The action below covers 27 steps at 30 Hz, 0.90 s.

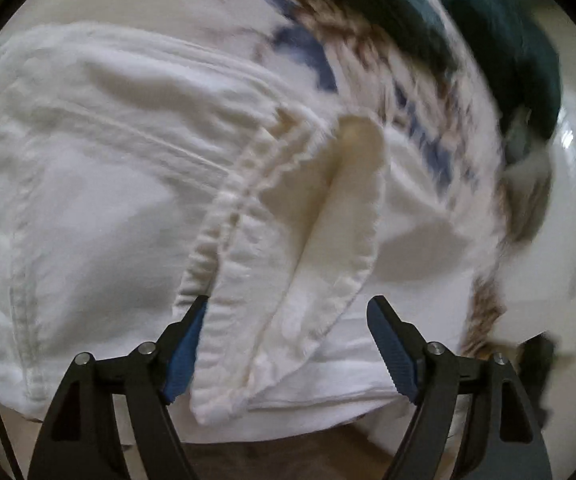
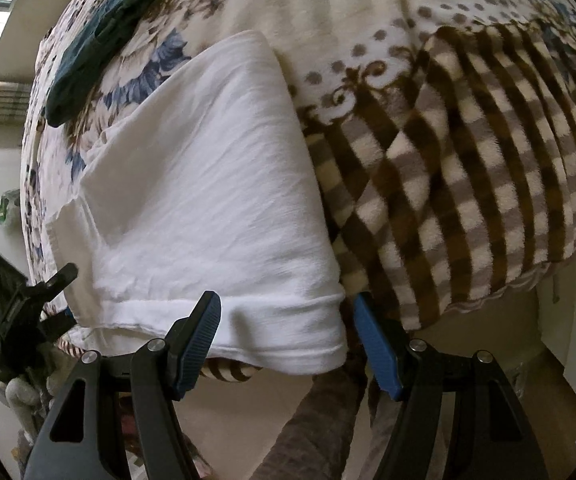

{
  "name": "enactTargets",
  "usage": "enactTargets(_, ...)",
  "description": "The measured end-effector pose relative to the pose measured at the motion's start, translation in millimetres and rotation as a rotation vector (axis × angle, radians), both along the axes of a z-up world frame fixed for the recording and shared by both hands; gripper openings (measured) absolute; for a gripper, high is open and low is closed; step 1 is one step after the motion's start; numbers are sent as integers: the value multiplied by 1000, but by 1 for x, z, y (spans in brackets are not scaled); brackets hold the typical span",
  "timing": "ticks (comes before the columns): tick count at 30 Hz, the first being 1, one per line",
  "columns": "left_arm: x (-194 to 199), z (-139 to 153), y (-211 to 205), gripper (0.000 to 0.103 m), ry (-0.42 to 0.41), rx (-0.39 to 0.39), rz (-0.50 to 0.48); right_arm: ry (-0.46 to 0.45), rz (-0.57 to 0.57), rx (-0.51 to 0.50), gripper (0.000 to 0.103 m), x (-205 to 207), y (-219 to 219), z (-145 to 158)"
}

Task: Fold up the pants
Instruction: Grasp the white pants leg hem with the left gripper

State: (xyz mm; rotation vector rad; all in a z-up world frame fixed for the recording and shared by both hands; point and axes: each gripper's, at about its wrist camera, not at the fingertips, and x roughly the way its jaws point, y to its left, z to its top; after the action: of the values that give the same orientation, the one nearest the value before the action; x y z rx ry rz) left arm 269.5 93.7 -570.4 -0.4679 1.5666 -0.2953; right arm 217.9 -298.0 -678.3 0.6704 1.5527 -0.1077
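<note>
— Where are your grippers?
— My left gripper (image 1: pixel 288 344) hangs over the gathered waistband (image 1: pixel 223 248), jaws apart. My right gripper (image 2: pixel 288 340) straddles the hem corner, jaws apart.
— The pants?
— White pants (image 2: pixel 207 184), folded on the bed's blanket (image 2: pixel 468 160).

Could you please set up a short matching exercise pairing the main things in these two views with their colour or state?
Things:
1. pants
2. folded garment
3. blanket
4. right gripper

Descriptions:
A. dark teal
B. open
C. white
D. brown checks and blue flowers

Pairs: 1-C, 2-A, 3-D, 4-B
</note>
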Motion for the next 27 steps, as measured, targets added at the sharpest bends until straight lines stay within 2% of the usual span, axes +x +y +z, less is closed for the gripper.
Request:
enactTargets(3, 5, -6, -15, 75, -14, 90, -65, -1, 15, -8, 71, 3, 3, 0)
enactTargets(4, 4, -3, -15, 54, -28, 115, -68, 0, 19, -14, 71, 4, 5, -1)
enactTargets(5, 2, 1, -14, 17, -42, 150, -78, -1, 22, -18, 71, 5, 6, -1)
enactTargets(8, -7, 20, -4, 8, -60, 121, -32, -7, 34, -36, 71, 9, 8, 1)
enactTargets(10, -18, 33, 3, 7, -64, 73, 8, -7, 40, -43, 71, 10, 9, 1)
enactTargets(12, -28, 42, 15, 7, -30, -1, 75, -3, 41, -43, 71, 10, 8, 0)
enactTargets(15, -36, 36, 30, 7, 32, -96, 158, 6, 42, -43, 71, 11, 8, -2)
enactTargets(17, -31, 21, 35, 7, 66, -98, 227, 10, 44, -43, 71, 10, 8, -3)
enactTargets(19, -28, 9, 44, 8, 70, -10, 219, 15, 49, -43, 71, 11, 9, -3)
enactTargets(20, -24, 3, 43, 11, 60, 24, 209, 15, 50, -42, 71, 10, 9, -3)
enactTargets(22, -17, -11, 40, 14, 79, 6, 174, 15, 61, -46, 71, 11, 12, -2)
enactTargets(25, -11, -16, 37, 39, 79, -72, 148, 17, 68, -44, 71, 12, 16, -1)
enactTargets(27, -8, -14, 27, 39, 67, -33, 90, 20, 73, -45, 71, 13, 17, -3)
